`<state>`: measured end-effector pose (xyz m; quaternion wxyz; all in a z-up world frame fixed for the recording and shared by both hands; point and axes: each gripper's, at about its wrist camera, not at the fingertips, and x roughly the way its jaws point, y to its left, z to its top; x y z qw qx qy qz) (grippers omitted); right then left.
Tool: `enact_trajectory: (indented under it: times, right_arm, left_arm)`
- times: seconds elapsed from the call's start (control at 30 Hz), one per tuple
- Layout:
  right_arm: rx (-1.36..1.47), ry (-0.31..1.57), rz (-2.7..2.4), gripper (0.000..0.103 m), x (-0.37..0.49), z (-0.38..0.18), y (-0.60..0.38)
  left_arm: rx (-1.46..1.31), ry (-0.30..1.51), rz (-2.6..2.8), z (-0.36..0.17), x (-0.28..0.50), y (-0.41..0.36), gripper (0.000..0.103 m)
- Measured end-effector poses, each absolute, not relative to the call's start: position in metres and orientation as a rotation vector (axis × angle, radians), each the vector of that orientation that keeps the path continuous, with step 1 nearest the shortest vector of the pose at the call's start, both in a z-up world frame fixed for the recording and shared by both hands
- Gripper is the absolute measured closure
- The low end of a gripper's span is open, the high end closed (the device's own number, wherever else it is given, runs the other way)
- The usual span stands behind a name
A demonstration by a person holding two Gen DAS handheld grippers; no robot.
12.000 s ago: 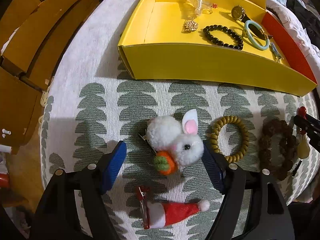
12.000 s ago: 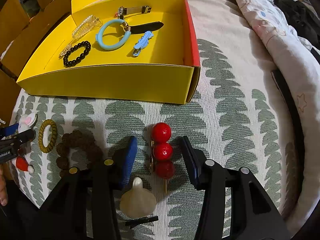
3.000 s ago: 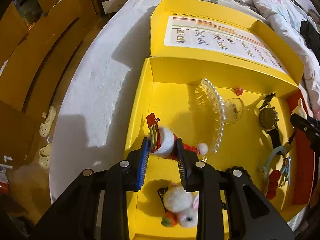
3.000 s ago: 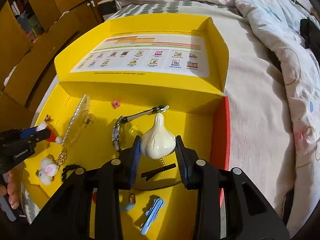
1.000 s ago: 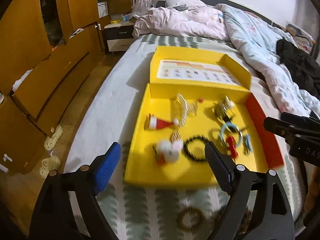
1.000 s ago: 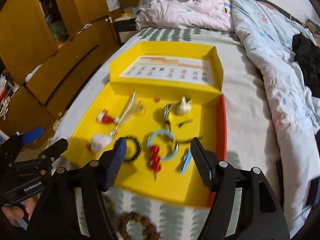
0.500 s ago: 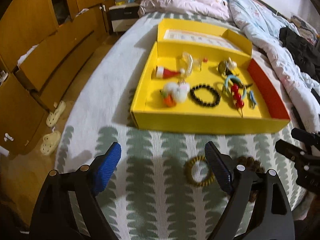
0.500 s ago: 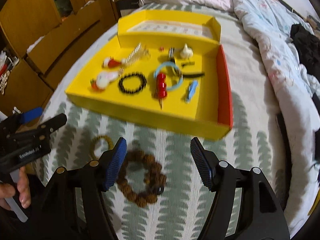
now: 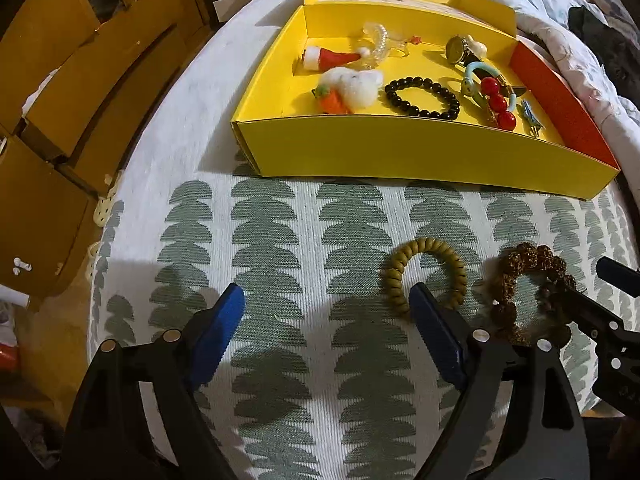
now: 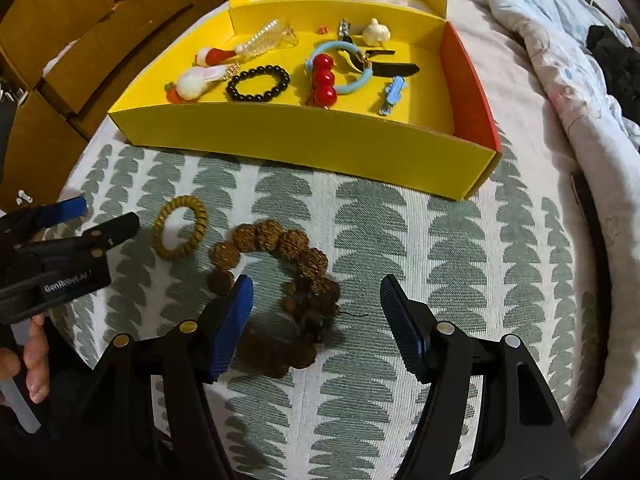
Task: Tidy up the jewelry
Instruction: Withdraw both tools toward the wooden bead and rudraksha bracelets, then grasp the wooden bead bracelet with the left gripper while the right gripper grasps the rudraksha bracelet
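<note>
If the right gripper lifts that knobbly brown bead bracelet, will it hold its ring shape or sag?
The brown bead bracelet probably sags: it lies in an uneven loop, with a loose thread end showing. Its rough, bumpy beads should resist slipping. The open right gripper may pinch only a bead or two.

Both of my wrist cameras look down low over the tree-patterned bedspread [image 9: 280,240], facing the open yellow cardboard box [image 9: 400,148] [image 10: 304,136] just beyond. They share it, plus the two bracelets nearer me.
</note>
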<state>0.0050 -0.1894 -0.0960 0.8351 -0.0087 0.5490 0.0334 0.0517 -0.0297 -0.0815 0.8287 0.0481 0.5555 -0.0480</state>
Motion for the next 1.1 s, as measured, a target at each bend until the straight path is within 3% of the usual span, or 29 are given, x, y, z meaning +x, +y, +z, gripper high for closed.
enact_trajectory:
  times: [0.27,0.37,0.43,0.7,1.03,1.1]
  right_arm:
    - [-0.007,1.175,0.063,0.037,0.009,-0.104,-0.194]
    - [-0.024,1.186,0.06,0.038,0.01,-0.111,-0.192]
    - [-0.034,1.184,0.05,0.041,0.009,-0.114,-0.192]
    - [-0.041,1.191,0.047,0.048,0.011,-0.123,-0.192]
    - [-0.105,1.175,0.022,0.049,0.014,-0.134,-0.183]
    - [-0.121,1.168,0.014,0.055,0.013,-0.134,-0.182]
  left_arm:
    - [0.114,1.193,-0.143,-0.087,0.052,-0.043,0.02]
    - [0.132,1.232,-0.149,-0.097,0.055,-0.048,0.024]
    - [0.129,1.264,-0.142,-0.106,0.059,-0.048,0.034]
    - [0.14,1.261,-0.11,-0.112,0.066,-0.051,0.034]
    - [0.148,1.258,-0.113,-0.119,0.072,-0.056,0.035]
    - [0.146,1.256,-0.118,-0.119,0.072,-0.057,0.038]
